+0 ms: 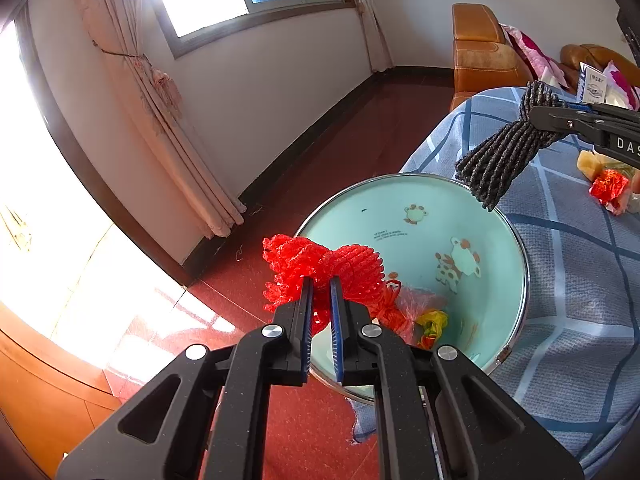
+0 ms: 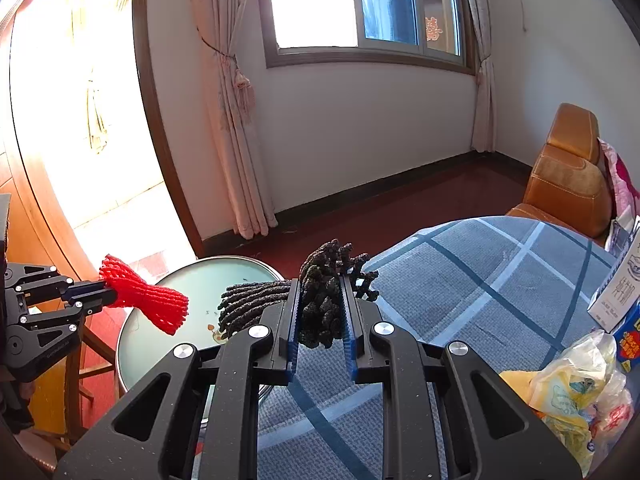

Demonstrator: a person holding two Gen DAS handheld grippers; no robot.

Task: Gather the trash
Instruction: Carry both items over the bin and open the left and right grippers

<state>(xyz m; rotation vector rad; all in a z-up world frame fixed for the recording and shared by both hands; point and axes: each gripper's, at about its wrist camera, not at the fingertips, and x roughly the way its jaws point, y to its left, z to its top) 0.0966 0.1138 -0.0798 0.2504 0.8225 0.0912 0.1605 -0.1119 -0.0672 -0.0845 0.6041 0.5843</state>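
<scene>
My left gripper (image 1: pixel 321 280) is shut on a red foam net sleeve (image 1: pixel 352 266), held above the near rim of a round teal basin (image 1: pixel 472 208). The basin holds an orange mesh bag and yellow wrappers (image 1: pixel 430 322). My right gripper (image 2: pixel 320 280) is shut on a dark grey foam net sleeve (image 2: pixel 320 304), held over the basin's edge beside the table. In the left wrist view the grey sleeve (image 1: pixel 500 156) hangs over the basin's far rim. In the right wrist view the left gripper (image 2: pixel 100 294) holds the red sleeve (image 2: pixel 148 300) over the basin (image 2: pixel 192 284).
A round table with a blue checked cloth (image 2: pixel 460 292) stands right of the basin. Plastic bags and wrappers (image 2: pixel 572 392) and cartons (image 2: pixel 618 296) lie on its right side. An orange sofa (image 2: pixel 568 176) is behind. A wooden stool leg (image 2: pixel 74 380) is under the basin.
</scene>
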